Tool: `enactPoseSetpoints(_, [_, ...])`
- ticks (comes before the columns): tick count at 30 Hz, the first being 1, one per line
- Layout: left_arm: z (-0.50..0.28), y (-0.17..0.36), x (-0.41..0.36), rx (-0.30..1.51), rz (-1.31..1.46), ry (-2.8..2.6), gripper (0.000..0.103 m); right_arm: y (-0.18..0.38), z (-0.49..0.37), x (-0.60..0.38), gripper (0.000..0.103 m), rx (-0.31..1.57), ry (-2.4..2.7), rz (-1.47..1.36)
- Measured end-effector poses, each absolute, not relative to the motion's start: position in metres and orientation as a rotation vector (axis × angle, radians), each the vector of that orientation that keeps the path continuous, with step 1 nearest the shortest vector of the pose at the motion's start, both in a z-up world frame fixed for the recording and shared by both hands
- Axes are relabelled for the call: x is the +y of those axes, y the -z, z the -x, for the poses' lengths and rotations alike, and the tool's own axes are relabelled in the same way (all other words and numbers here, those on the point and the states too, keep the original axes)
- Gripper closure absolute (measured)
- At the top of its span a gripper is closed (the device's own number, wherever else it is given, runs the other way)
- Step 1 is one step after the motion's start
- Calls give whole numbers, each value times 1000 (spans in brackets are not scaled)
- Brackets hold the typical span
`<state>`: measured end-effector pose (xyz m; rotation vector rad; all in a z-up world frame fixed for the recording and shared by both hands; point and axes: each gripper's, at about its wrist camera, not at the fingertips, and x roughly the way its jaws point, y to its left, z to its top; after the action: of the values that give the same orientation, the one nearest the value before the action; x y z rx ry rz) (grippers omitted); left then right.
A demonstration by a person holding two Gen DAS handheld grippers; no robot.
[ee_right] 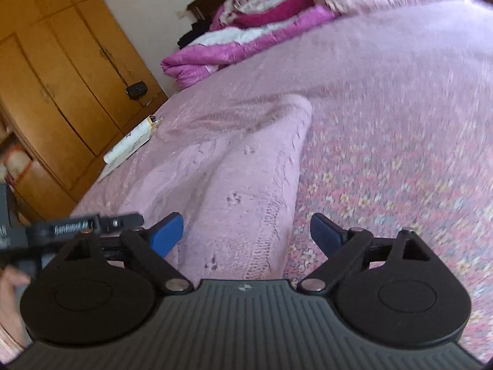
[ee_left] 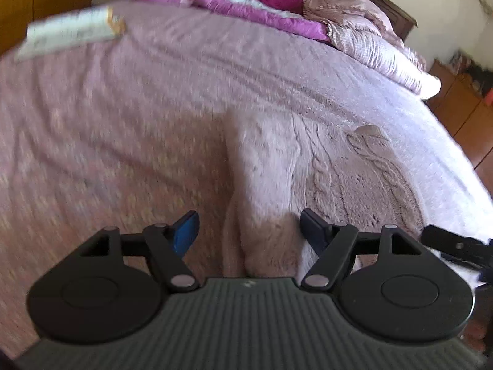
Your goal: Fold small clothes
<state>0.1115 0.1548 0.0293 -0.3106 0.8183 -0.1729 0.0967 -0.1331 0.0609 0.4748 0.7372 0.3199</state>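
A small pale pink cable-knit garment [ee_left: 323, 166] lies on the pink floral bedspread [ee_left: 123, 123]. One raised fold of it runs toward me. My left gripper [ee_left: 249, 229] is open, and that fold lies between its blue pads without being pressed. In the right wrist view the same garment [ee_right: 240, 166] stretches away from my right gripper [ee_right: 246, 232]. That gripper stands wide open over the garment's near hem, with knit fabric between the fingers and untouched. The left gripper's black finger [ee_right: 92, 223] shows at the left, close beside the right one.
A white booklet [ee_right: 129, 145] lies at the bed's left edge. A magenta quilt [ee_right: 215, 52] and pillows [ee_left: 369, 40] are piled at the head. A wooden wardrobe [ee_right: 61, 77] stands past the bed edge. A hand [ee_right: 9, 293] shows at lower left.
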Motion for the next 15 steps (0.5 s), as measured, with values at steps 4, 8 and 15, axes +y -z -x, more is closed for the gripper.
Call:
enactPoseSetpoints(4, [-115, -12, 166, 873, 516, 261, 29, -40, -119, -141, 9, 826, -381, -659])
enactPoseSetpoints(8, [-118, -2, 166, 873, 592, 343, 31, -25, -137, -141, 6, 849, -403, -798])
enactPoseSetpoints(15, [-111, -13, 165, 840, 685, 341, 63, -34, -158, -141, 47, 880, -366, -806])
